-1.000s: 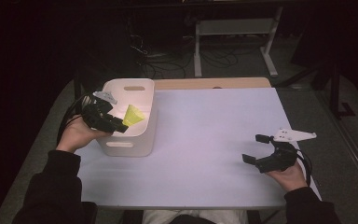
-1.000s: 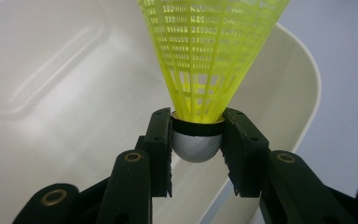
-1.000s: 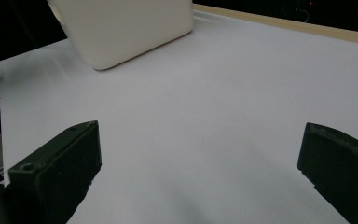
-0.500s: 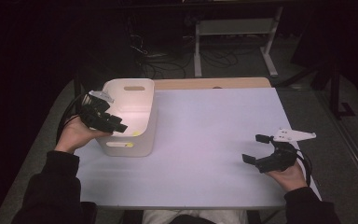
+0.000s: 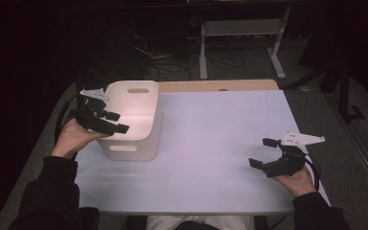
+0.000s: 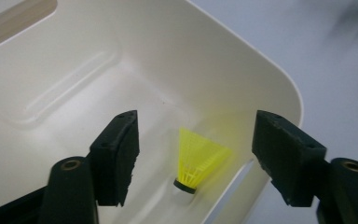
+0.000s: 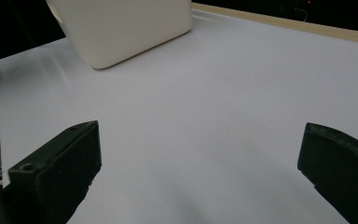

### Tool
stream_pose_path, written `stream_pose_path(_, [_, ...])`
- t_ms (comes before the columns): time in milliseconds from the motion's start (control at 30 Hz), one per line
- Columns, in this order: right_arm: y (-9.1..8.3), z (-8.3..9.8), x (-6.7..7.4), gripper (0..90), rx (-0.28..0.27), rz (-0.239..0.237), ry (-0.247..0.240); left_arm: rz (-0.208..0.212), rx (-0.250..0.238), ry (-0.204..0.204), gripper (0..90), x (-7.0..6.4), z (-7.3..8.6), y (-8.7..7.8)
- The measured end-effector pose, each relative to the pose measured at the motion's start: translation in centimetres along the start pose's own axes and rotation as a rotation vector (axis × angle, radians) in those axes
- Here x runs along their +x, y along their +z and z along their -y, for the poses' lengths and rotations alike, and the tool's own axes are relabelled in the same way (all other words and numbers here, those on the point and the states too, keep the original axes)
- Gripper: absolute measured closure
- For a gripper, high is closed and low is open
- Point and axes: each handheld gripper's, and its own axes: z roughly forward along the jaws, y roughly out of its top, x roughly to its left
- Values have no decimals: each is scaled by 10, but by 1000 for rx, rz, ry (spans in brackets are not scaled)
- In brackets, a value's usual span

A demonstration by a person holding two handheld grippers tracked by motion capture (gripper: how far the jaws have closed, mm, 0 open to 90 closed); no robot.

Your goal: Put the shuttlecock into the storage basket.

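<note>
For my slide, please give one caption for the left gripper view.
Open left claw above a yellow shuttlecock lying inside the white bin.

Two black jaws of the right gripper (image 7: 198,172) are seen rising from the bottom corners, set wide apart with nothing between them. Beneath and beyond them a white table surface (image 7: 205,107) is spread. A white bin (image 7: 121,28) is seen standing at the top left, well apart from the jaws.

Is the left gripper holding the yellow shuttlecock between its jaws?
No. The left gripper is open, and the shuttlecock lies on the bottom of the white bin.
</note>
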Motion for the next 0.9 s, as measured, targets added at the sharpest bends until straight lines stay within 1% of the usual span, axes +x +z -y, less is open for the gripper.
stream_pose_path(100, [0, 0, 0, 0, 0, 0, -1, 13, -35, -12, 227, -1, 1, -5])
stream_pose_path(133, [0, 0, 0, 0, 1, 0, 0, 14, -42, -10, 199, -1, 1, -7])
stream_pose_path(267, [0, 0, 0, 0, 3, 0, 2, 20, -87, -20, 137, -2, 2, -16])
stream_pose_path(367, [1, 0, 0, 0, 2, 0, 0, 15, -106, -19, 119, -2, 3, -21])
stream_pose_path(467, [1, 0, 0, 0, 1, 1, -1, 3, -122, -26, 62, -3, 4, -25])
stream_pose_path(533, [1, 0, 0, 0, 1, 1, -1, -5, -134, -23, 20, -4, 4, -28])
stream_pose_path(600, [1, 0, 0, 0, 3, 1, -1, -10, -151, -24, 0, -5, 5, -30])
stream_pose_path(700, [1, 0, 0, 0, 3, 1, 0, -11, -183, -15, 0, -7, 7, -34])
stream_pose_path(767, [1, 0, 0, 0, 3, 1, 1, -21, -204, -8, 0, -9, 9, -36])
stream_pose_path(900, [1, 0, 0, 0, 5, 1, 2, -32, -226, 2, 0, -13, 12, -40])
